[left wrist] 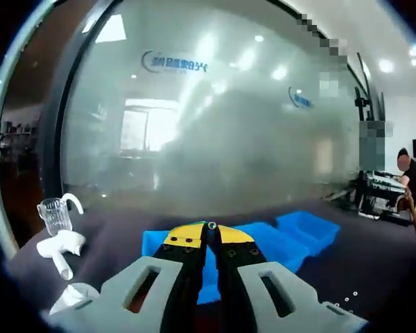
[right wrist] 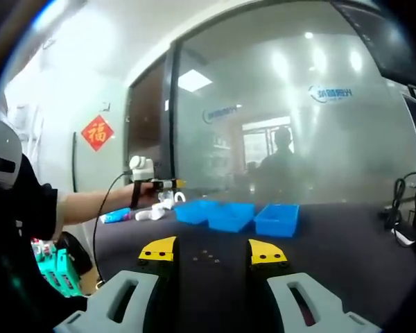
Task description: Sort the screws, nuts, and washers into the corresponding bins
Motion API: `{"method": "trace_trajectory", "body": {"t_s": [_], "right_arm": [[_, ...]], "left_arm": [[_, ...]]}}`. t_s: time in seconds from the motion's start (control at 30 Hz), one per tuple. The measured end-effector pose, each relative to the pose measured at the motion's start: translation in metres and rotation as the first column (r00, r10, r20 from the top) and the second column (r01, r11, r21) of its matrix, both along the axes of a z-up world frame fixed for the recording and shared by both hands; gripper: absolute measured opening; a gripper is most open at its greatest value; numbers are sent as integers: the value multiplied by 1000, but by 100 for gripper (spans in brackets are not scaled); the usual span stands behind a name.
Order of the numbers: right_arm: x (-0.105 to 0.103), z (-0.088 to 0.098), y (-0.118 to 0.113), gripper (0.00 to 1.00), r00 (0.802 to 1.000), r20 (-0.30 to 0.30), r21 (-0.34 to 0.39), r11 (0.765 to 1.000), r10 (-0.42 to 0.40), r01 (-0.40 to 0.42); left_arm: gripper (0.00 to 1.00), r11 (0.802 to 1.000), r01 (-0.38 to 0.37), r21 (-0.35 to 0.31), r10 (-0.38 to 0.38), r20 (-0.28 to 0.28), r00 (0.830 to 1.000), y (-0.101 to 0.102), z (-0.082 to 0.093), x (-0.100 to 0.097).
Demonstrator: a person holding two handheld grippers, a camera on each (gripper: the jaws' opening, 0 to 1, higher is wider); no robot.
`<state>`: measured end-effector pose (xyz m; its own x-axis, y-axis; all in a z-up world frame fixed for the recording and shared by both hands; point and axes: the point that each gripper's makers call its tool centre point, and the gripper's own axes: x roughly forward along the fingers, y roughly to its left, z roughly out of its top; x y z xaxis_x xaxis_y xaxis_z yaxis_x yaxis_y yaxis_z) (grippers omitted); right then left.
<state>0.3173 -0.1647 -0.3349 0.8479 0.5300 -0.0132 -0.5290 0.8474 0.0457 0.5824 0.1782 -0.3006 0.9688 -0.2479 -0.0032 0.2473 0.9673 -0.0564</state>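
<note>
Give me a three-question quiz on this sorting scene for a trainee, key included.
1. True or false: the right claw is shut.
2. How many blue bins stand on the dark table? A two, B three, C five.
3. Fill in: the left claw is ____ (open or shut).
Key: 1 false, its jaws stand well apart; 2 B; 3 shut.

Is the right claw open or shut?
Open. The right claw has a wide gap between its yellow tips, with dark table showing through.
</note>
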Motion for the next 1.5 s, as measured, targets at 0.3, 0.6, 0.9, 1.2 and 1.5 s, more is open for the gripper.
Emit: {"method": "trace_trajectory", "body": {"t_s": [0.3, 0.6, 0.9, 1.2, 1.5], "right_arm": [[-3, -1, -1, 34, 1000, -3, 3, 1000, -3, 3], [-3, -2, 4, 34, 1000, -7, 4, 1000, 3, -3], [-3, -6, 8, 34, 1000, -16, 3, 1000, 14, -14], [-2, -5, 10, 34, 1000, -14, 7, 1000, 20, -20], [0, -4, 11, 34, 1000, -9, 7, 1000, 25, -25]], "left_arm": [[4, 999, -45, 0, 45, -9, 999, 4, 0, 22], [4, 996, -72, 51, 73, -31, 997, 1, -13, 29], [31, 993, -62, 102, 64, -18, 998, -1, -13, 26], [41, 994, -33, 102, 36, -27, 999, -4, -17, 8], [42, 988, 94, 118, -97, 17, 995, -31, -15, -47]]}}
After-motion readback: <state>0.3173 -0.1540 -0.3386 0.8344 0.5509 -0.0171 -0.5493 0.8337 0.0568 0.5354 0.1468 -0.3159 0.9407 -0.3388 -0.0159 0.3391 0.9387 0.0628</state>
